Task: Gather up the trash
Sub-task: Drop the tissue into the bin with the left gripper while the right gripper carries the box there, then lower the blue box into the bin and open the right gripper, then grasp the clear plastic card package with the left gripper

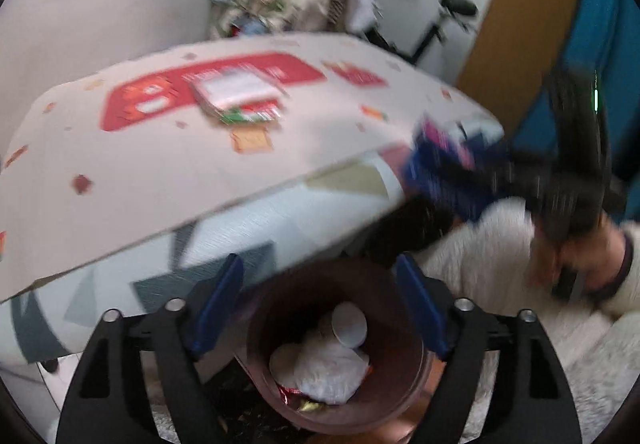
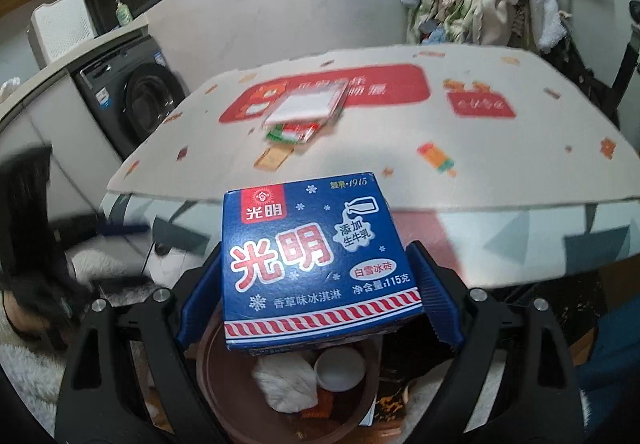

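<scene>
While both grippers angle down over the brown bin (image 1: 336,356) below the surface (image 1: 168,171) edge | left gripper (image 1: 320,308) fingers spread, empty | right gripper (image 2: 320,296) fingers clamp blue ice-cream box (image 2: 316,264) above the bin

Open mouth of the bin (image 1: 416,376) lies unobstructed beneath the left gripper (image 1: 320,308). Overhanging surface (image 1: 168,163) edge bounds the far side. The blue carton (image 2: 316,264) fills the right gripper (image 2: 320,292), screening the bin's far rim.
</scene>
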{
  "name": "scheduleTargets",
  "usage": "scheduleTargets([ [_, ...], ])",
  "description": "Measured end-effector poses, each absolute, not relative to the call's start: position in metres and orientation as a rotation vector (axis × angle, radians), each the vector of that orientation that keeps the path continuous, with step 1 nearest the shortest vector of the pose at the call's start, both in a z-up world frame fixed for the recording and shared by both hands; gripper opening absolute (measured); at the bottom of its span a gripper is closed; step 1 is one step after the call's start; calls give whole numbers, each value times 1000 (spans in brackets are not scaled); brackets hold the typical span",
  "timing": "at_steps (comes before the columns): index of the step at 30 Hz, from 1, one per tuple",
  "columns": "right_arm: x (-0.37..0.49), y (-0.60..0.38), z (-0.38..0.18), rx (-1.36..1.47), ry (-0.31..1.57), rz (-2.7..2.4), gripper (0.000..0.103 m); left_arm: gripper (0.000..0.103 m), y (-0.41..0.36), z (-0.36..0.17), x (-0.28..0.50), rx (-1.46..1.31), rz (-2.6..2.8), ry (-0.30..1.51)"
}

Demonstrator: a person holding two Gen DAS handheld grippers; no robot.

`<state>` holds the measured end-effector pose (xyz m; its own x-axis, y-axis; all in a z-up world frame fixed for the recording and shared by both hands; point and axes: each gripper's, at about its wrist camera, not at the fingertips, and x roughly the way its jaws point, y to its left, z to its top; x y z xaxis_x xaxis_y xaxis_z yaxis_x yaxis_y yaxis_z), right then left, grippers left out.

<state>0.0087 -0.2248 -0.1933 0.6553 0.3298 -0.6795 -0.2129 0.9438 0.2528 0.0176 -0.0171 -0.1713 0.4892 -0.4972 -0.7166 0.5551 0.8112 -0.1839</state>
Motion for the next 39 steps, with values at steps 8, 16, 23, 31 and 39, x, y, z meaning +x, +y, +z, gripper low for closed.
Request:
scheduleTargets([
  [8, 0, -184, -215, 21, 881, 417, 87, 92, 34, -147, 18, 13, -486, 729],
  [16, -1, -167, -232, -52, 948, 429, 87, 94, 50, -163, 14, 21, -412, 740],
  [23, 5, -166, -243, -60, 1000, 417, 87, 96, 52, -173, 20, 2, -371, 768],
  [31, 10, -172, -246, -38, 1003, 366, 93, 96, 45, -177, 20, 26, -384, 776],
  [39, 12, -183, -243, 1, 990, 337, 94, 96, 52, -179, 24, -26, -371, 785],
])
